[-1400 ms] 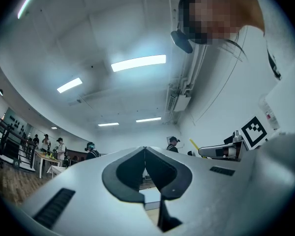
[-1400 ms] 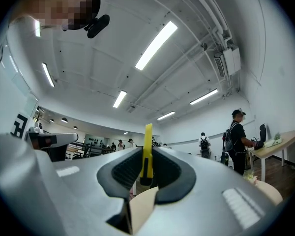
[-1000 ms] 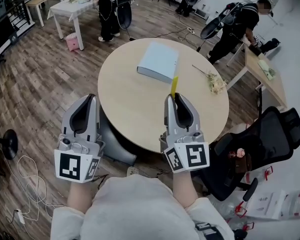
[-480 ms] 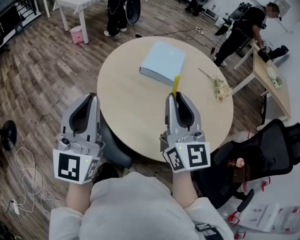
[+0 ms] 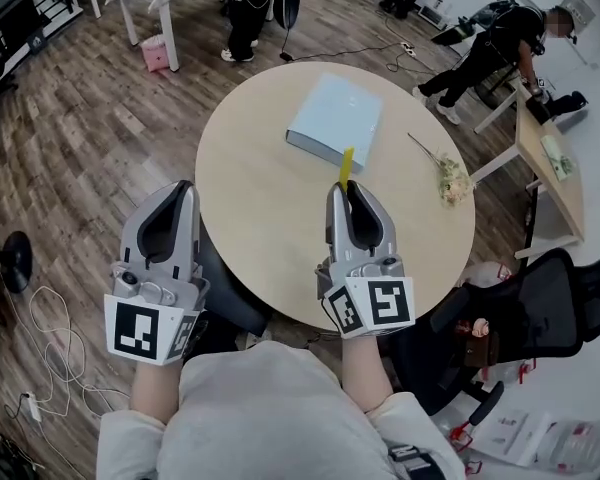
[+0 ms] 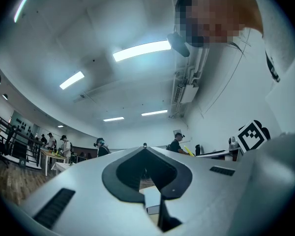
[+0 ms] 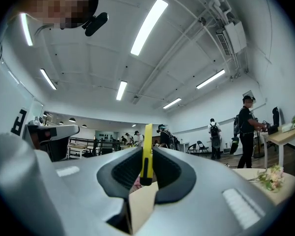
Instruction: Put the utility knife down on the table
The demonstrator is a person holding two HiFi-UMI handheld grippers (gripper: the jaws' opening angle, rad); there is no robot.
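A yellow utility knife [image 5: 347, 165] sticks up out of my right gripper [image 5: 346, 187], which is shut on it above the near part of the round wooden table [image 5: 260, 198]. In the right gripper view the knife [image 7: 147, 151] stands upright, pinched between the tips of the dark pads [image 7: 169, 171]. My left gripper [image 5: 180, 190] hangs over the table's near left edge, shut, with nothing held. In the left gripper view its jaws meet at the tips [image 6: 145, 148].
A light blue book [image 5: 336, 116] lies on the far half of the table. A dried flower sprig [image 5: 447, 175] rests at the table's right edge. A black office chair [image 5: 520, 313] stands at the right. People stand at tables further back.
The head view has shifted slightly, so the table sits a little higher and more to the right. Both grippers keep their pose and the knife stays gripped.
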